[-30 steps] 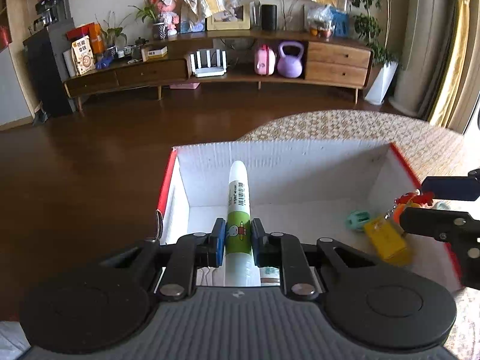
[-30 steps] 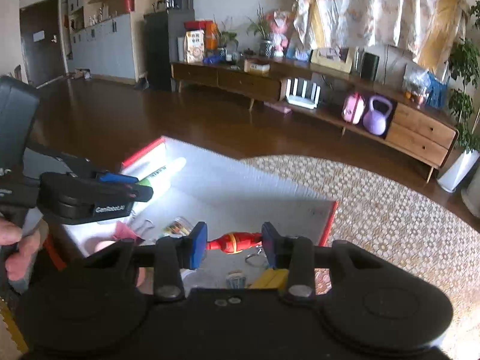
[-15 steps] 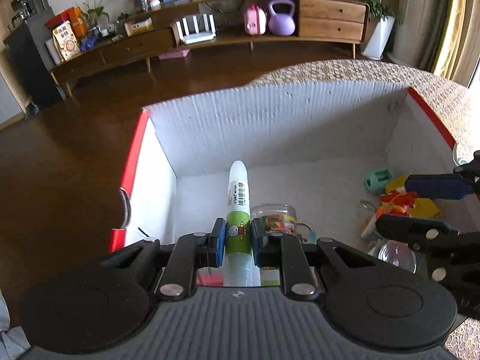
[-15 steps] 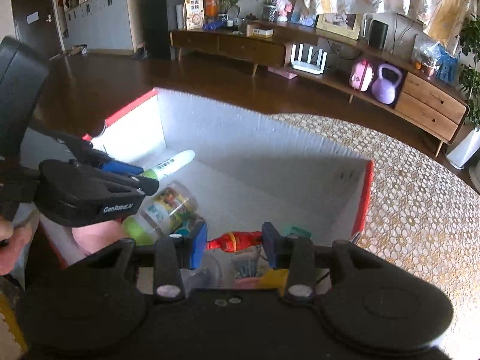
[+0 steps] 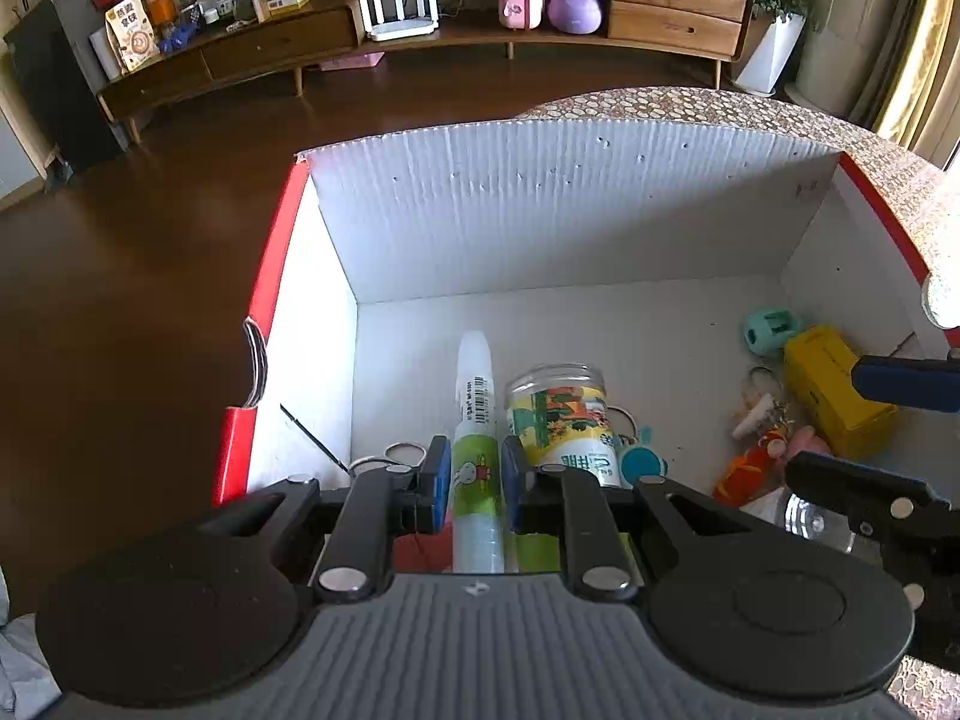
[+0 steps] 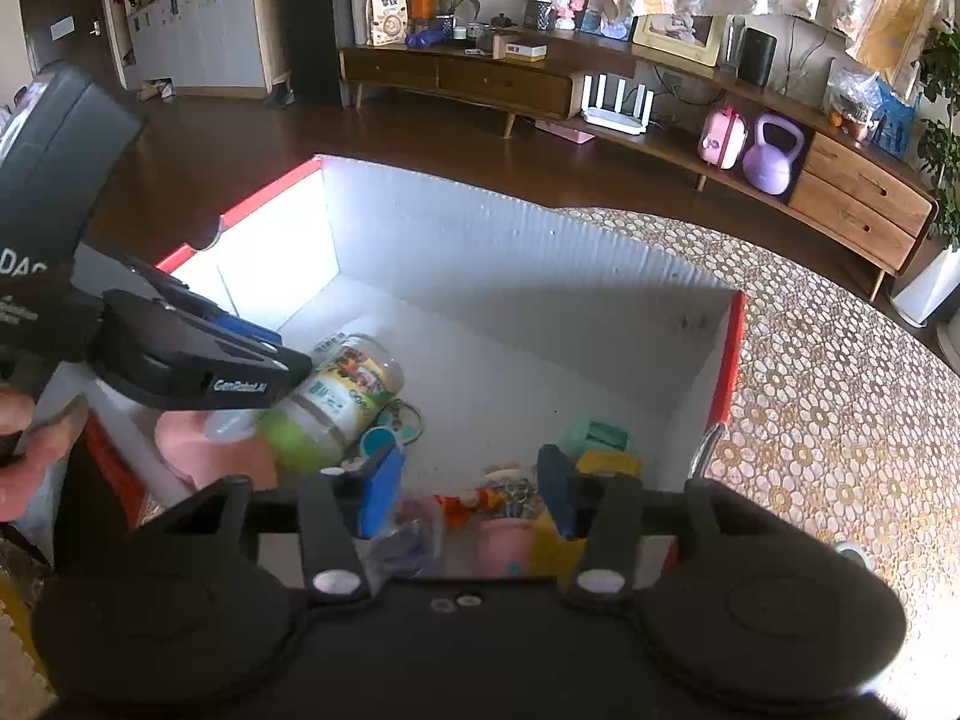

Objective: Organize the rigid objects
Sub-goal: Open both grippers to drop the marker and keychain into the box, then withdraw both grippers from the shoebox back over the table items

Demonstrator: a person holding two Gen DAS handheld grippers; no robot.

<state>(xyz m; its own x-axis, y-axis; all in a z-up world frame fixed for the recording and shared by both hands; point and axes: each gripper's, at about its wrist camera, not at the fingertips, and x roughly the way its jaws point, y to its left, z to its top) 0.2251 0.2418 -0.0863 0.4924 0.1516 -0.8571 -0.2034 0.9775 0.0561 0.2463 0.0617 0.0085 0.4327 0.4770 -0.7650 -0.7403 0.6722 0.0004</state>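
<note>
Inside the white box [image 5: 570, 222], left gripper [image 5: 475, 474] clamped on the glue tube [image 5: 477, 450] beside the jar [image 5: 561, 417]; right gripper [image 6: 468, 489] spread wide, empty, above the keychain toy [image 6: 471, 501]. Risk on release: tube tip knocking the jar or rolling against it; right fingers snagging the keyrings below.

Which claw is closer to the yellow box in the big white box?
Right. The right claw hangs open just above the yellow rectangular box. The left claw is across the white cardboard bin, shut on the green-and-white glue tube.
</note>
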